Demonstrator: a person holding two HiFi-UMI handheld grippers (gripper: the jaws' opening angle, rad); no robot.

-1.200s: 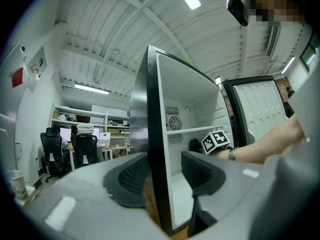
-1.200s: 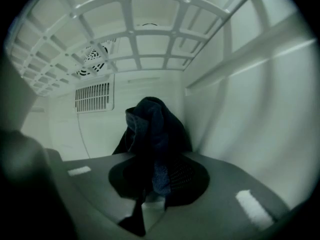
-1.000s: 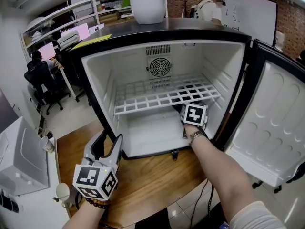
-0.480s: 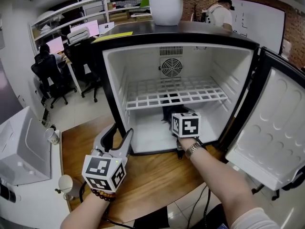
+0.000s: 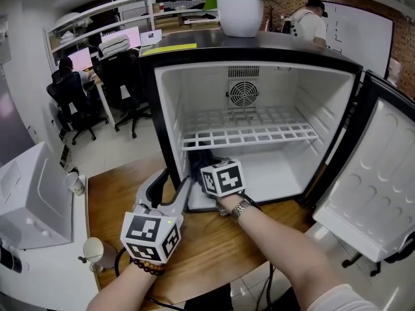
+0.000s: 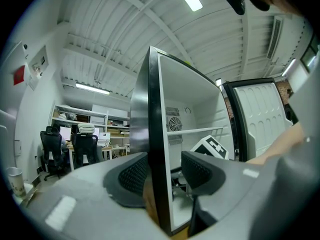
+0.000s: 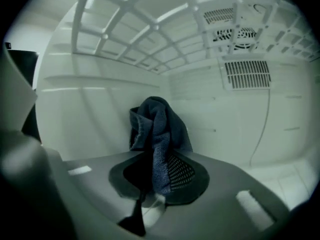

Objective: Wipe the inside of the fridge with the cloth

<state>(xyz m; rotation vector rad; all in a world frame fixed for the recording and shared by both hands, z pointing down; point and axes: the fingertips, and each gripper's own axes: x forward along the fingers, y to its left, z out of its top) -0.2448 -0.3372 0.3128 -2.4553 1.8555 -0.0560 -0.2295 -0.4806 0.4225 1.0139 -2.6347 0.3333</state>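
The small fridge (image 5: 167, 102) stands open on a wooden table, white inside. My right gripper (image 5: 205, 162) reaches under the wire shelf (image 5: 249, 132) into the lower left of the compartment, shut on a dark blue cloth (image 5: 199, 154). In the right gripper view the cloth (image 7: 159, 129) bunches up from between the pads (image 7: 182, 174), close to the left inner wall. My left gripper (image 5: 174, 180) rests level at the fridge's front left corner. Its jaws are open and straddle the black front edge of the left wall (image 6: 152, 149), with a gap showing at the right pad (image 6: 197, 171).
The fridge door (image 5: 373, 180) hangs open to the right. A fan grille (image 5: 243, 94) sits in the back wall. A white plant pot (image 5: 240, 15) stands on top. A white box (image 5: 32, 196) and a cup (image 5: 76, 182) are at the left; people sit at desks behind.
My right gripper has swept with the cloth from the right side of the fridge floor across to the left side. The left gripper has stayed at the front left corner.
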